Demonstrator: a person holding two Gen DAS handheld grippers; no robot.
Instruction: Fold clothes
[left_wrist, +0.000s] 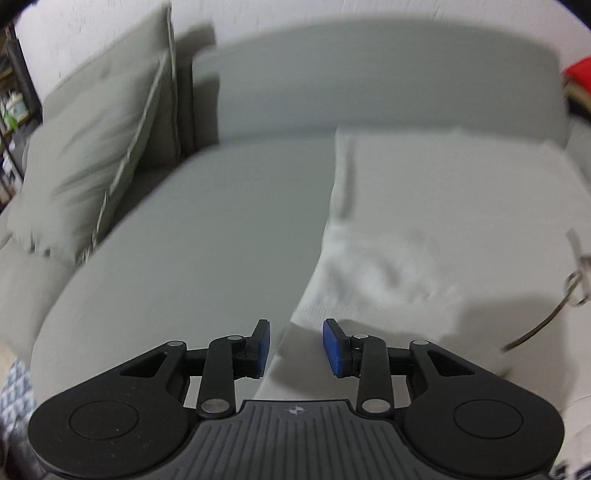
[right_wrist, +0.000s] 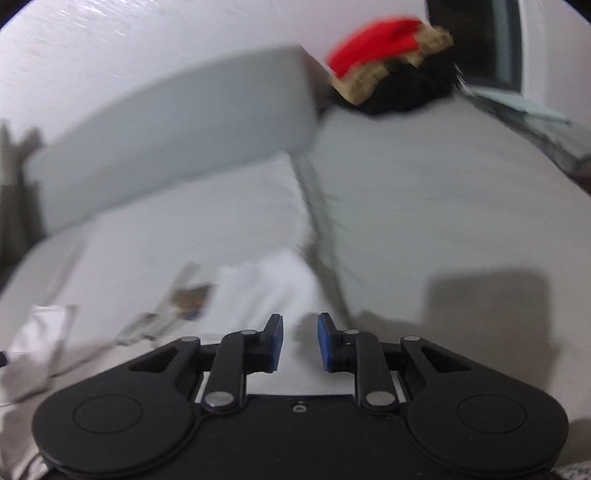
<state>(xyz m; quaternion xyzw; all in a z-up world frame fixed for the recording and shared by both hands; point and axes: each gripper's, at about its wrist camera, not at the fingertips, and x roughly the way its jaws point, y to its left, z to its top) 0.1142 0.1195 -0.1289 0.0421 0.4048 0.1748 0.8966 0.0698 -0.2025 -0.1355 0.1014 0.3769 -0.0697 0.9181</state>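
White garment (left_wrist: 424, 221) lies spread flat on the grey sofa seat (left_wrist: 203, 229), toward its right side, one edge running back to the backrest. Left gripper (left_wrist: 296, 347) hovers above the garment's near corner, jaws apart, empty. Right gripper (right_wrist: 300, 341) over white cloth (right_wrist: 266, 291), jaws apart, gripping nothing. Both views blurred.

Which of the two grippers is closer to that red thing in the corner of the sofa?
Right, probably. From the right gripper the red cloth lies ahead, slightly rightward. From the left gripper it shows only at the far right edge.
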